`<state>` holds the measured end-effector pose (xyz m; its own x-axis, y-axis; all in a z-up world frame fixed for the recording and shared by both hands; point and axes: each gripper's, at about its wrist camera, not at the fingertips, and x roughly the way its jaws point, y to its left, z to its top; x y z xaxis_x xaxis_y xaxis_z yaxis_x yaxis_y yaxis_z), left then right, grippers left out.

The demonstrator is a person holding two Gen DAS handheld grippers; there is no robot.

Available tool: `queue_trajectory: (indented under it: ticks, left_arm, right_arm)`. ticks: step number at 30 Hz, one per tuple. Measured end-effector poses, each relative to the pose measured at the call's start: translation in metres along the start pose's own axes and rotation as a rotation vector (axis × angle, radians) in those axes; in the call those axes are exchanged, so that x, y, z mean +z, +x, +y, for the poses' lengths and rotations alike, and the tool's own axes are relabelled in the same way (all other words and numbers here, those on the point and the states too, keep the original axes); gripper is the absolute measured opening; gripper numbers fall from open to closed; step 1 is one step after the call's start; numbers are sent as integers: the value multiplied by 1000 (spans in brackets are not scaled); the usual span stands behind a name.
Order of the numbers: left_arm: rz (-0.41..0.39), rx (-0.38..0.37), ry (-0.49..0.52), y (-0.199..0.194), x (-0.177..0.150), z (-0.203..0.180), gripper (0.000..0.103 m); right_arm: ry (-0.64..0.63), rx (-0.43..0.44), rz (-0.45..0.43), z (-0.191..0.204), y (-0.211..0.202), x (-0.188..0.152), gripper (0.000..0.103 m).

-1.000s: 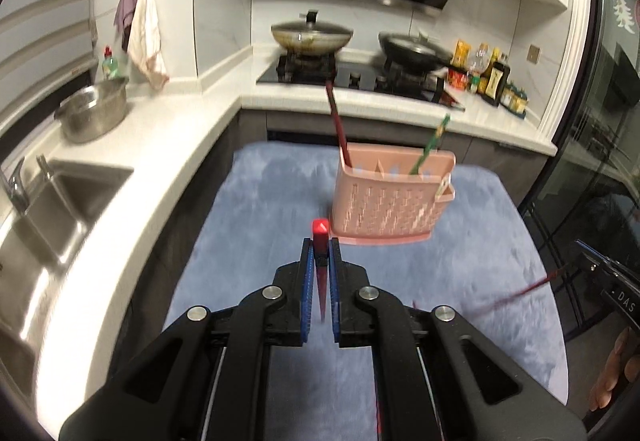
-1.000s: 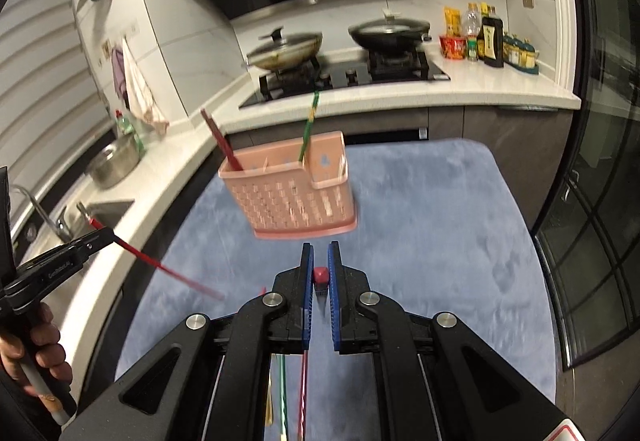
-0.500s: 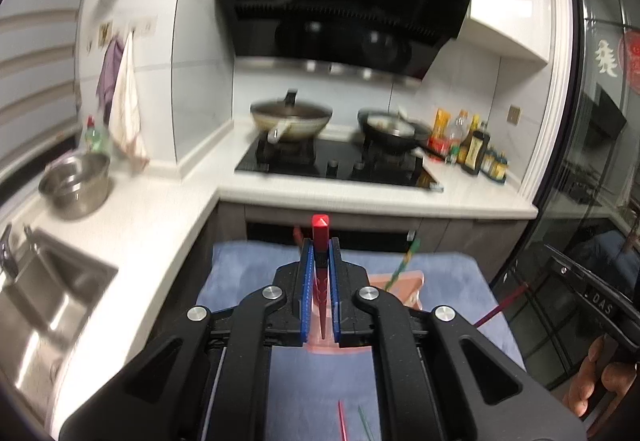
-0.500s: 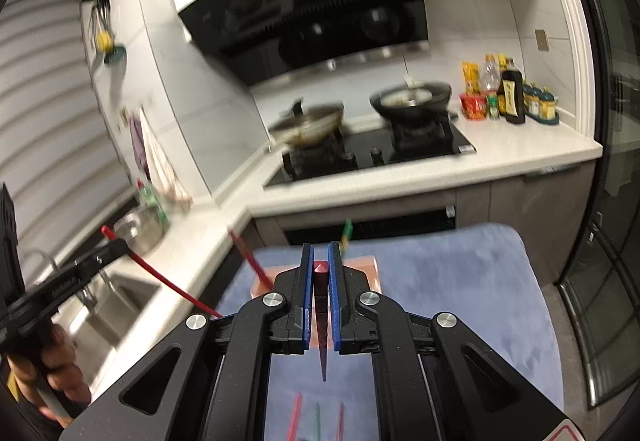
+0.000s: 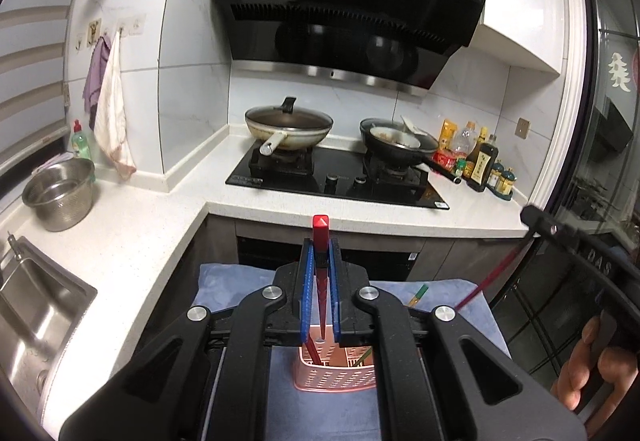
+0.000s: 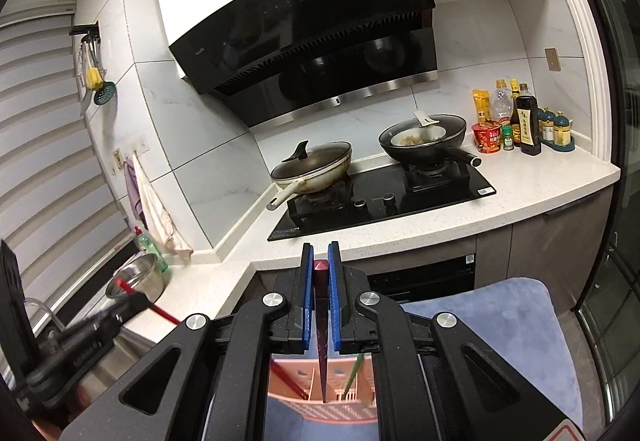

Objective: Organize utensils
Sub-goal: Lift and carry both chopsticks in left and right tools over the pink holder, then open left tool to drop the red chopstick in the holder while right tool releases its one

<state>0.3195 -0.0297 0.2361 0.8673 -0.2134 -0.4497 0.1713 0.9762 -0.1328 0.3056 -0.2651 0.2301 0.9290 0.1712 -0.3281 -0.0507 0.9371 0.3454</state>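
Observation:
A pink perforated utensil basket stands on the blue mat below both grippers; it also shows in the right wrist view. It holds a red chopstick and a green chopstick. My left gripper is shut on a red chopstick, held upright with its tip down over the basket. My right gripper is shut on a dark red chopstick, its tip pointing down into the basket. The right gripper with its chopstick also shows at the right of the left wrist view.
A white counter wraps the corner, with a steel sink and steel bowl at the left. A hob with two pans and sauce bottles lie behind. A glass door is at the right.
Both grippers have risen and tilted up over the basket, each still holding its chopstick. The basket now lies close beneath the fingers instead of ahead of them.

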Motion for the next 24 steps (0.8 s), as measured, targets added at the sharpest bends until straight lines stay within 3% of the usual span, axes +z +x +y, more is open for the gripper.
queue_trajectory:
  ticks: [12,24]
  left_arm:
    - [104,14,-19,41,-29,11,7]
    - [160,27,-40,58,-47,15,7]
  right_arm:
    - [-11,-47,154,-13,54,-55,7]
    - [-17,-75,238,-19,71,-85,7]
